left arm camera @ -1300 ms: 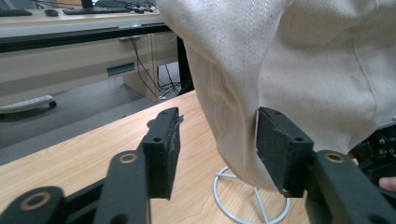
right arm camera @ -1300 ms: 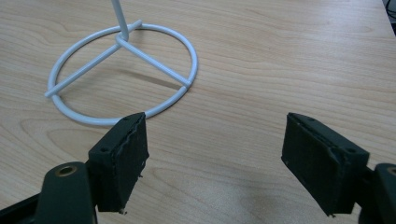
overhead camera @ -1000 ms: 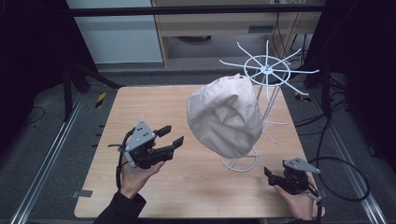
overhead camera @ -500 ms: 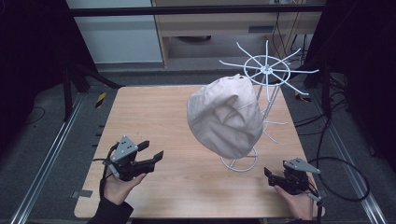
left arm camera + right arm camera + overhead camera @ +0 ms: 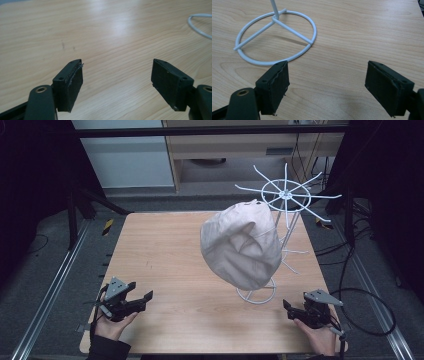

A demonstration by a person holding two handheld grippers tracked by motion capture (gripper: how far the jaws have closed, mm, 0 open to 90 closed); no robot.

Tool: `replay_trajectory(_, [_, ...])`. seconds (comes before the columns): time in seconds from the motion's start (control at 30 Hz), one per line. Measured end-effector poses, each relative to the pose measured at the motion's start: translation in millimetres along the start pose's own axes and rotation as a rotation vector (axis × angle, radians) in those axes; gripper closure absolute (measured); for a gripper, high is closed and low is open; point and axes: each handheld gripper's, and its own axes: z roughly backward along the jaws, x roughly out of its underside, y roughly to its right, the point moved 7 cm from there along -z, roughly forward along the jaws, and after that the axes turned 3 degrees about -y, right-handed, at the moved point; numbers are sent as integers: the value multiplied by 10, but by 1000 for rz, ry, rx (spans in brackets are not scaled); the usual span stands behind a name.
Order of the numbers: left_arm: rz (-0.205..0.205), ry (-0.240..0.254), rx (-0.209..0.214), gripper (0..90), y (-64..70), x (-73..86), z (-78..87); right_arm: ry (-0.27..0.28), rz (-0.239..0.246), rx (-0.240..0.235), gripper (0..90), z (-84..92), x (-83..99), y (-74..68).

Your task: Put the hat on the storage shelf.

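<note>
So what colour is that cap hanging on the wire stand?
The cap is a pale pinkish beige, plain; the high view shows it best.

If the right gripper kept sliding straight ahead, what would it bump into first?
Most likely the white ring base of the wire stand. The right gripper is open and empty, with bare table in between. The ring sits slightly left of center, so it might just clip it.

Black two-jaw tools, left tool (image 5: pixel 142 300), right tool (image 5: pixel 288 309); grey three-cornered top plates; dark sleeve (image 5: pixel 107 351).

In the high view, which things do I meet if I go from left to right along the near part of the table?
left gripper → ring base of the white wire stand → right gripper
</note>
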Motion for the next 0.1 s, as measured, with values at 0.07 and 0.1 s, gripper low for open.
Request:
replay_trajectory(0.07, [11, -18, -16, 247, -61, 72, -21, -1, 0, 1, 194, 0, 0, 1])
replay_trajectory(0.1, [11, -18, -16, 246, -61, 72, -21, 0, 0, 2, 195, 1, 0, 1])
